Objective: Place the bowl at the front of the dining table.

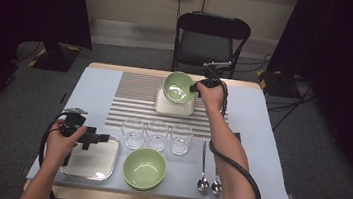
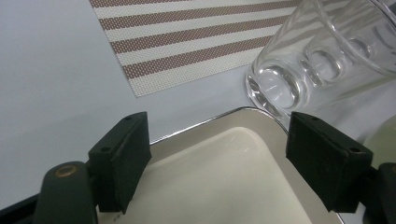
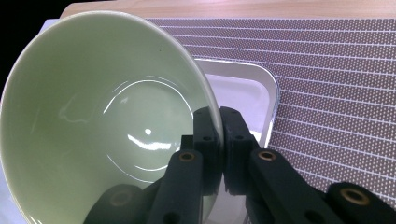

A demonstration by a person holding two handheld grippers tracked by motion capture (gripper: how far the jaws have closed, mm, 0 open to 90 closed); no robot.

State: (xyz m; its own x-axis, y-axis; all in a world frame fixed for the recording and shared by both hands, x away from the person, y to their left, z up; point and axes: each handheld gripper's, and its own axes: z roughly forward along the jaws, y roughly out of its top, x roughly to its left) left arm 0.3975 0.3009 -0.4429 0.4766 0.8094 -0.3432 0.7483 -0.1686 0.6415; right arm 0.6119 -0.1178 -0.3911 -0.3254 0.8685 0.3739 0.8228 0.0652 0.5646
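My right gripper (image 1: pixel 197 88) (image 3: pixel 220 135) is shut on the rim of a green bowl (image 1: pixel 178 86) (image 3: pixel 107 126), holding it tilted above a white tray (image 1: pixel 173 107) (image 3: pixel 243 93) on the striped mat (image 1: pixel 136 100). A second green bowl (image 1: pixel 144 168) sits near the front edge. My left gripper (image 1: pixel 104 137) (image 2: pixel 217 158) stands open over the near-left white tray (image 1: pixel 92 163) (image 2: pixel 224 177), with nothing between its jaws. A clear glass (image 2: pixel 322 56) stands just beyond that tray's corner.
Three clear glasses (image 1: pixel 157 135) stand in a row mid-table. Two spoons (image 1: pixel 203 175) lie at the front right. A black folding chair (image 1: pixel 210 38) stands behind the table. The striped mat (image 2: pixel 196 37) reaches toward the left gripper's tray.
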